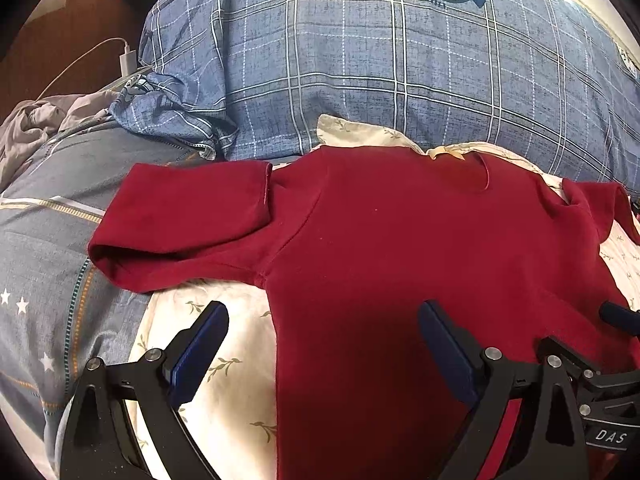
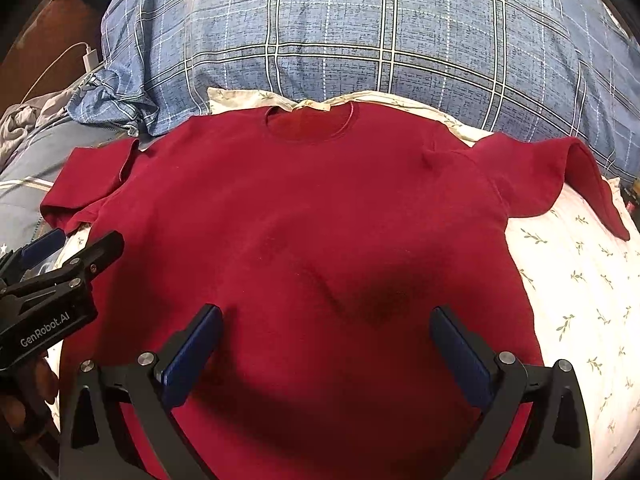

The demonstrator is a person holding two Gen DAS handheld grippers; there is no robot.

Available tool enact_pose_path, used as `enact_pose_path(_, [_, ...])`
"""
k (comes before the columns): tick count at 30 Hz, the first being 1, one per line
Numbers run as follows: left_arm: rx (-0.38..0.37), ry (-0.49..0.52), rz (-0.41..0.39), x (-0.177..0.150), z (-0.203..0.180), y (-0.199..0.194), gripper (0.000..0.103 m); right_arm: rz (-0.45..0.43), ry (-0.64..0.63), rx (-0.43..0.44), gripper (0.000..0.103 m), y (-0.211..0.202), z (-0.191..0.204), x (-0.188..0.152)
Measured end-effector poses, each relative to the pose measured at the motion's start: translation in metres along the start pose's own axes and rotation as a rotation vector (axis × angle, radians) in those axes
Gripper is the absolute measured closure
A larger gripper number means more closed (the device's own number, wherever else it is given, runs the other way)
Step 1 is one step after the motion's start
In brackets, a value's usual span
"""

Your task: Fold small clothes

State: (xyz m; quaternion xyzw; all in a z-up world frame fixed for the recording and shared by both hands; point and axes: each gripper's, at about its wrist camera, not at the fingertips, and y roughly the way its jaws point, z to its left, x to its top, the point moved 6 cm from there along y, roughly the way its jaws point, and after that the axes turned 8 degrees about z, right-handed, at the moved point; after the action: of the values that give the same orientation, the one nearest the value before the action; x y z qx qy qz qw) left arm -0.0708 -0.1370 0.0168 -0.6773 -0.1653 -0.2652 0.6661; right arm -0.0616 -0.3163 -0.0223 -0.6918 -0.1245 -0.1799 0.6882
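Note:
A dark red short-sleeved T-shirt [image 1: 400, 240] [image 2: 312, 216] lies spread flat, neck away from me, on a white cloth with a leaf print [image 1: 224, 360] [image 2: 576, 280]. Both sleeves are spread out to the sides. My left gripper [image 1: 324, 316] hovers open over the shirt's lower left edge, nothing between its blue pads. My right gripper [image 2: 326, 320] is open above the middle of the shirt's lower body, also holding nothing. The left gripper [image 2: 72, 248] shows at the left edge of the right wrist view, and a part of the right gripper [image 1: 618, 316] at the right edge of the left wrist view.
A large blue plaid pillow [image 1: 360, 60] [image 2: 360, 28] lies just beyond the shirt's collar. Blue star-printed bedding [image 1: 40, 260] and a crumpled grey cloth [image 1: 36, 128] lie to the left. A white charger and cable [image 1: 128, 60] [image 2: 90, 58] rest at the far left.

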Motion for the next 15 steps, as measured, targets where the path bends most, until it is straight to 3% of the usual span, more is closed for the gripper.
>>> enact_pose_path(15, [0.004, -0.006, 0.000, 0.0022, 0.0021, 0.0020, 0.008, 0.007, -0.008, 0.007, 0.001, 0.0042, 0.0048, -0.0009])
